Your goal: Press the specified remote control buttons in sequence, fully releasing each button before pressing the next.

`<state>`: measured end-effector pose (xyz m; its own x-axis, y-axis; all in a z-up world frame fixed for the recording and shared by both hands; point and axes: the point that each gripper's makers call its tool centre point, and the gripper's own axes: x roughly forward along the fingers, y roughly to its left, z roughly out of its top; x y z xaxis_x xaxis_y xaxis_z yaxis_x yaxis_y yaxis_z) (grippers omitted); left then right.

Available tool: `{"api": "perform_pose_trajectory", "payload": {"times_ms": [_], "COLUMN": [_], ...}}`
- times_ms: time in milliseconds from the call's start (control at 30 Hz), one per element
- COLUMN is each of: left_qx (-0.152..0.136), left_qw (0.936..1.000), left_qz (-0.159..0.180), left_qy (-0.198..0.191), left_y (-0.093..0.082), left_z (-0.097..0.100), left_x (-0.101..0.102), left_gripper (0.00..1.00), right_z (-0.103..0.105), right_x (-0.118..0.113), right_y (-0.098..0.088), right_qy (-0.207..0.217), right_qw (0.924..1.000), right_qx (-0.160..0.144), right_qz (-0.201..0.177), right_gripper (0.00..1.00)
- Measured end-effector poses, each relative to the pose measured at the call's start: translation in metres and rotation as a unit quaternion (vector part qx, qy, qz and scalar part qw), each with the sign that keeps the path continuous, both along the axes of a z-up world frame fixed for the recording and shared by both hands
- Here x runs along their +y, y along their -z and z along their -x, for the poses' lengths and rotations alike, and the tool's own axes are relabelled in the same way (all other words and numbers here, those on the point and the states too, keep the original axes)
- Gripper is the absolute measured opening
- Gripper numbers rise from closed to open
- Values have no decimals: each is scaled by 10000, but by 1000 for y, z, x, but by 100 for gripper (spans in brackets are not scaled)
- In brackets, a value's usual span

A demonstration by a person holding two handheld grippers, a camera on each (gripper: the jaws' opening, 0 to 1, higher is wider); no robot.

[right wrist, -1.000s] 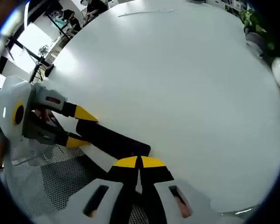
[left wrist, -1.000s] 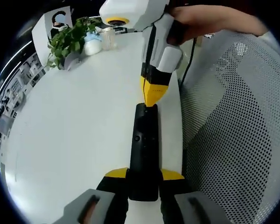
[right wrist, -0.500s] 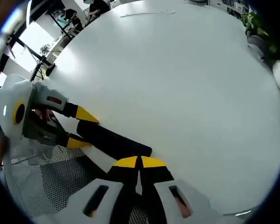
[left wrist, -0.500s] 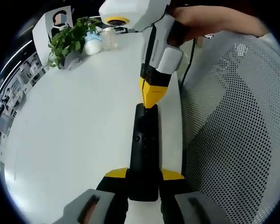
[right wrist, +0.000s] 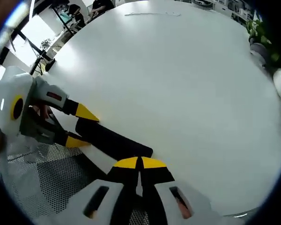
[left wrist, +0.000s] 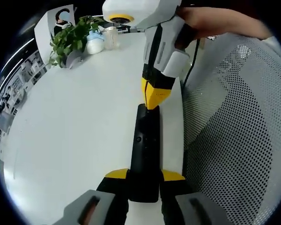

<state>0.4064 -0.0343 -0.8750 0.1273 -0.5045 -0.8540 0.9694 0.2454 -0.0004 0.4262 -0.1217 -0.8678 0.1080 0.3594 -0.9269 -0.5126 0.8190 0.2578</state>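
Holding the remote control by its near end, the left gripper has both yellow-tipped jaws clamped on the black body, one on each side. The remote runs lengthwise along the desk's right edge, just beside a mesh chair back, its far end pointing away from the left gripper.

At that far end the right gripper comes down from above, jaws closed together into a single yellow wedge with nothing between them. In the left gripper view the wedge tip meets the remote's top end. Whether it is pressing a button or only resting there cannot be told; a small round button further down the body is uncovered.

Change over the last second: small. The right gripper's white housing has shifted slightly up and to the right in the left gripper view, and its tip sits a touch higher on the remote's end. The remote and left grip are unchanged. Judgement: this reads as an easing off after a press, or a small re-aim, not a new press.

In the right gripper view the remote lies just beyond the closed right gripper, with the left gripper at its other end.

Far corner of the desk: a potted plant and a small white bottle, well apart from the work.
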Motion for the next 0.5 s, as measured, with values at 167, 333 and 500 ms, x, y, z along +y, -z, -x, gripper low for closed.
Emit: {"api": "perform_pose_trajectory", "payload": {"times_ms": [167,333,500], "left_qx": [-8,-9,-19], "left_qw": [10000,10000,10000], "left_qz": [53,75,69], "left_qy": [-30,-58,-34], "left_y": [0,0,0], "left_z": [0,0,0], "left_x": [0,0,0], "left_gripper": [25,25,25], "right_z": [1,1,2], "right_x": [0,0,0], "right_y": [-1,-1,-1], "right_qy": [119,109,34], "right_qw": [9999,9999,10000], "right_qx": [73,53,69], "right_qz": [-94,-62,-2], "right_gripper": [0,0,0]}}
